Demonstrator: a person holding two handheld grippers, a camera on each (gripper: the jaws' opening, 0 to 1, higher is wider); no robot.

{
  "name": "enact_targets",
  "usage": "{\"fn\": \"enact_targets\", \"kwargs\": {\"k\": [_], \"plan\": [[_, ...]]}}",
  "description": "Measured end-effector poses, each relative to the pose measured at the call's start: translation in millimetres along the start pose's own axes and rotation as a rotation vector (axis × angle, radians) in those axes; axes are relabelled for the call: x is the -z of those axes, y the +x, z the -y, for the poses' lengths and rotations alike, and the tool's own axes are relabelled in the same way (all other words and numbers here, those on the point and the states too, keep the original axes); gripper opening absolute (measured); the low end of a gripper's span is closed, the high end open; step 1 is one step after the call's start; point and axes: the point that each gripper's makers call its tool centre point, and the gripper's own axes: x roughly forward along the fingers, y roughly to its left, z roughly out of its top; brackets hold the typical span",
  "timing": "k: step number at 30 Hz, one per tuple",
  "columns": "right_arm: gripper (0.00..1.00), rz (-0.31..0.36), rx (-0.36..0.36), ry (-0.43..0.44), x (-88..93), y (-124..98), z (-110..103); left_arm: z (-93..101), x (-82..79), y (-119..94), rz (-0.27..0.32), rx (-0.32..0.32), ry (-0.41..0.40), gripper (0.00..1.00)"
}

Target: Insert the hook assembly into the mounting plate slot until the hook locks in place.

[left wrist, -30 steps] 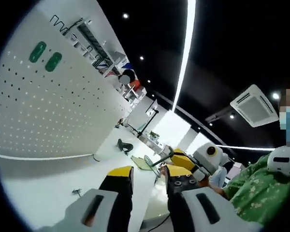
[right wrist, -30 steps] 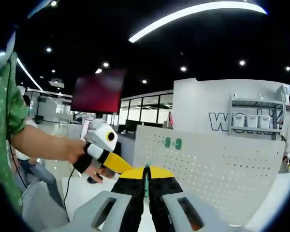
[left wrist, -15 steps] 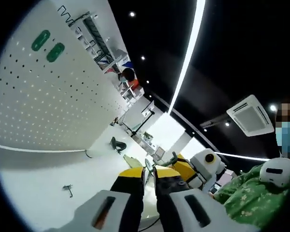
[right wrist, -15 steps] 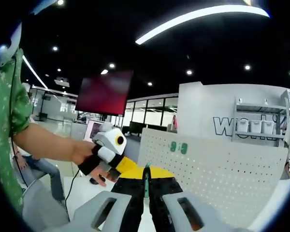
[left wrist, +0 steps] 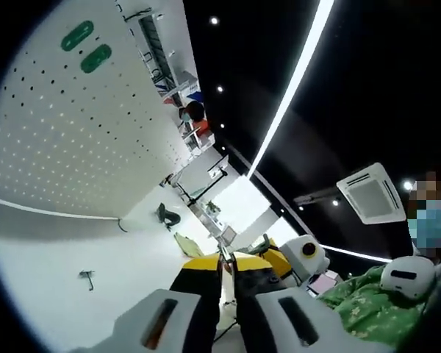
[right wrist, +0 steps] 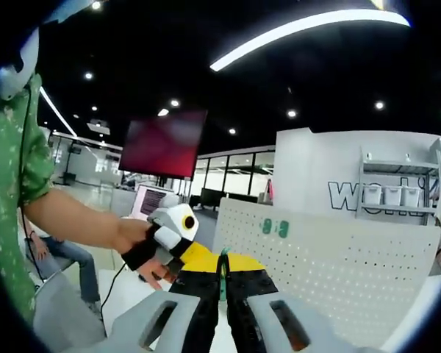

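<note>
Both claws, the left gripper (left wrist: 226, 266) and the right gripper (right wrist: 222, 266), pinch one green hook assembly (right wrist: 222, 271) well short of the pegboard mounting plate (right wrist: 331, 254) ahead, so next comes carrying it to a slot.

Both grippers raised, jaws nearly together (left (left wrist: 228, 266), right (right wrist: 222, 266)).

My left gripper (left wrist: 226, 266) has matt black jaws with smooth yellow plastic tips, set on pale grey moulded plastic. My right gripper (right wrist: 222, 266) looks the same, and pinches a thin green strip (right wrist: 222, 273) with a plastic sheen. The pegboard (left wrist: 73, 140) is smooth white sheet, faintly satin. The table (left wrist: 51, 294) is glossy white. My green sleeve (right wrist: 18, 169) is soft printed cloth.
</note>
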Motion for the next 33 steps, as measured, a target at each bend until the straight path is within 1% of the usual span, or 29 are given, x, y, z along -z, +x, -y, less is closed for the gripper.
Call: {"fn": "enact_targets", "kwargs": {"k": [2, 5, 12, 16, 22, 25, 32, 33], "plan": [[0.0, 0.002, -0.001, -0.002, -0.5, 0, -1, -1.9, -1.2, 0, 0.007, -0.009, 0.01, 0.04], [0.0, 0.001, 0.0, -0.003, -0.4, 0, 0, -1.7, -4.9, -1, 0.023, -0.003, -0.003, 0.04], [0.0, -0.003, 0.003, -0.018, 0.9, 0, 0, -1.6, -8.1, -3, 0.035, -0.012, 0.002, 0.03], [0.01, -0.01, 0.005, -0.02, 3.3, 1, -1, -2.4, -15.5, -5, 0.076, -0.041, 0.043, 0.02], [0.01, -0.02, 0.025, -0.003, 6.8, 0, 4, -4.3, -15.2, -2, 0.085, -0.079, 0.089, 0.02], [0.01, -0.03, 0.04, 0.007, 11.4, -3, 6, -7.3, -14.0, 2, 0.083, -0.12, 0.135, 0.02], [0.02, -0.048, 0.075, 0.035, 15.8, -10, 15, -8.9, -14.2, 8, 0.1, -0.169, 0.208, 0.02], [0.02, -0.051, 0.08, 0.039, 16.5, -11, 16, -9.2, -15.8, 8, 0.11, -0.181, 0.223, 0.02]]}}
